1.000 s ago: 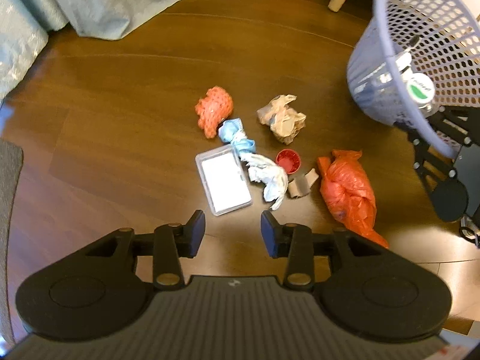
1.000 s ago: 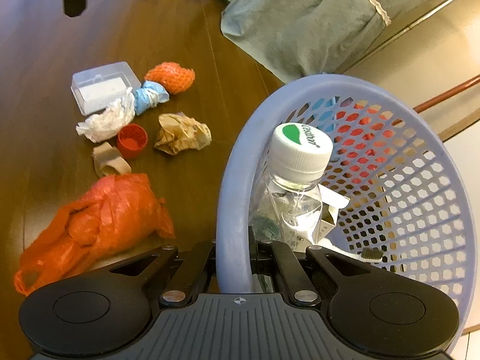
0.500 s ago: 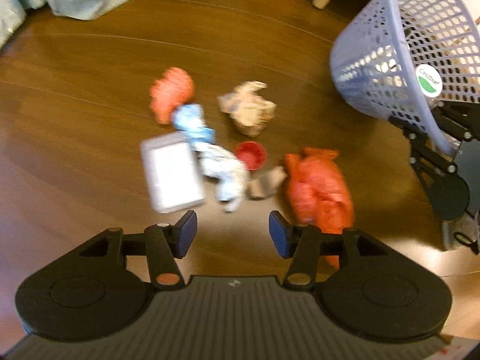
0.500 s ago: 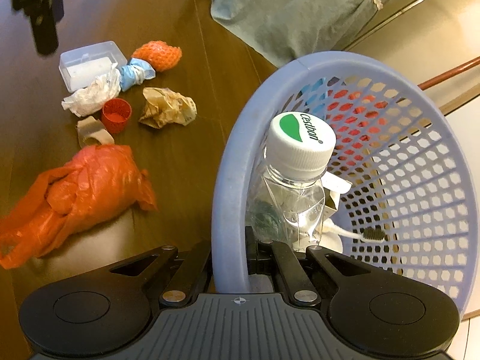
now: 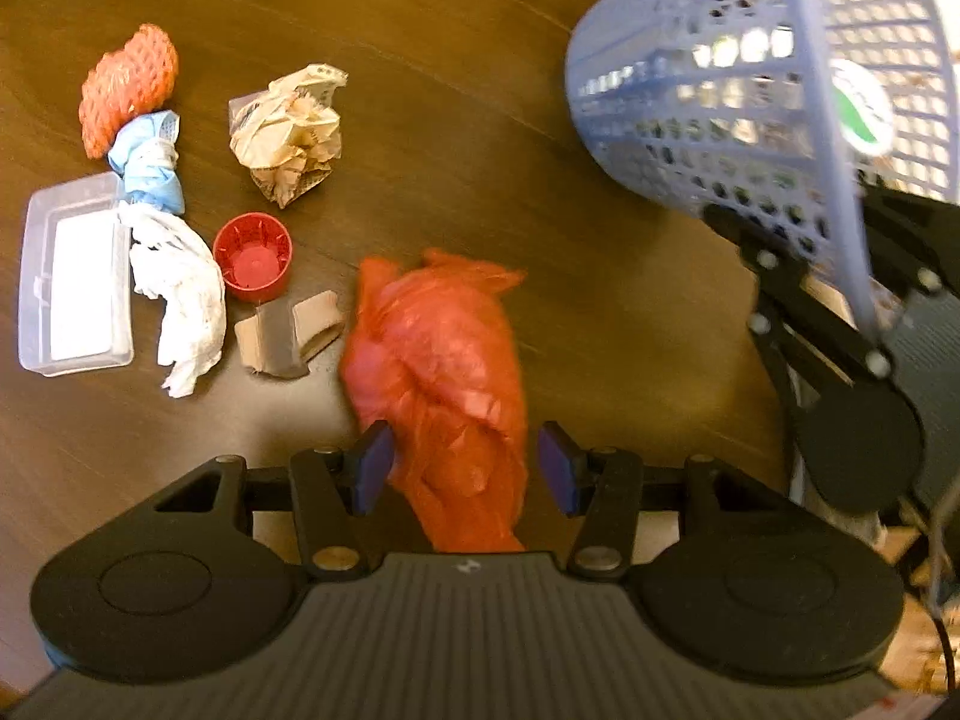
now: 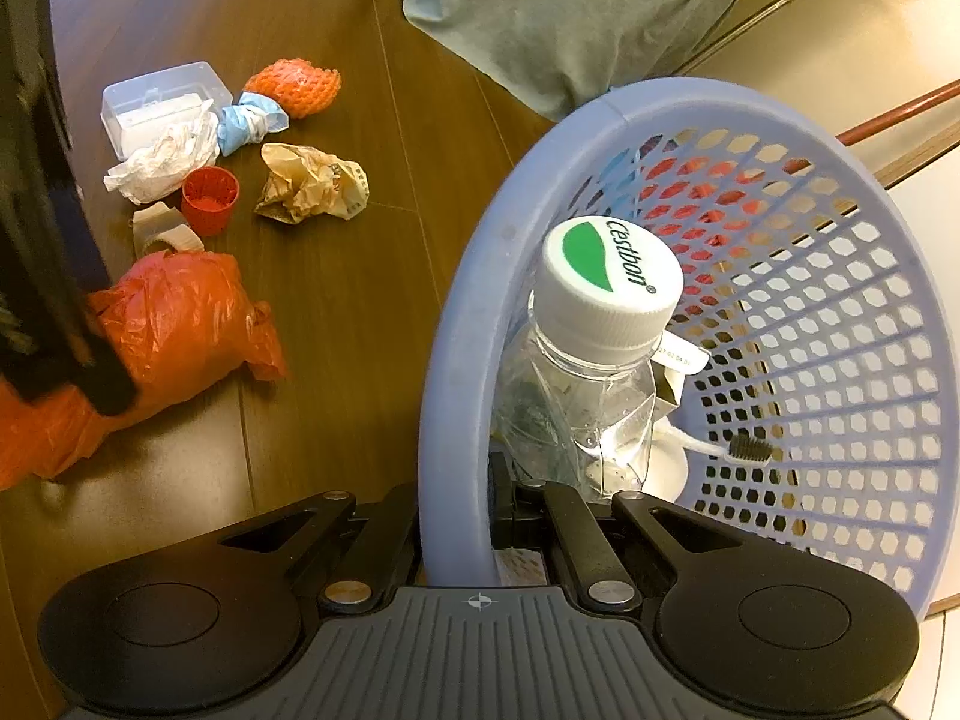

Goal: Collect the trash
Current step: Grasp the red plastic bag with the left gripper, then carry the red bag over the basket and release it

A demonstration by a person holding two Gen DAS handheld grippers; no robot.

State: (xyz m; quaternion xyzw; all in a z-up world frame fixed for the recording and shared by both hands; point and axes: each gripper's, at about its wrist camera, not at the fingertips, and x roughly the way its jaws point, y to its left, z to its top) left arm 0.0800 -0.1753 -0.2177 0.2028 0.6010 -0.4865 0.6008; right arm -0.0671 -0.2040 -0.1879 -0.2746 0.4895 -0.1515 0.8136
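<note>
An orange plastic bag (image 5: 438,360) lies crumpled on the brown wooden floor. My left gripper (image 5: 465,468) is open and low over it, with the near part of the bag between the blue pads (image 5: 372,468). The right pad stands clear of the plastic. In the right wrist view the bag (image 6: 174,312) shows with the dark, blurred left gripper over its left end. My right gripper (image 6: 459,510) is shut on the rim of a lilac mesh basket (image 6: 474,276). The basket, tilted, holds a clear bottle (image 6: 600,312) with a white cap and a toothbrush (image 6: 744,450).
Left of the bag lie a cardboard scrap (image 5: 288,336), a red cap (image 5: 252,258), white tissue (image 5: 180,288), a blue wad (image 5: 147,168), an orange net (image 5: 129,84), brown crumpled paper (image 5: 288,132) and a clear box (image 5: 72,276). Grey-green cloth (image 6: 570,18) hangs beyond.
My left gripper has dropped and shifted right, from above the clear box to over the orange bag, and its jaws have widened. The right gripper keeps its hold on the basket.
</note>
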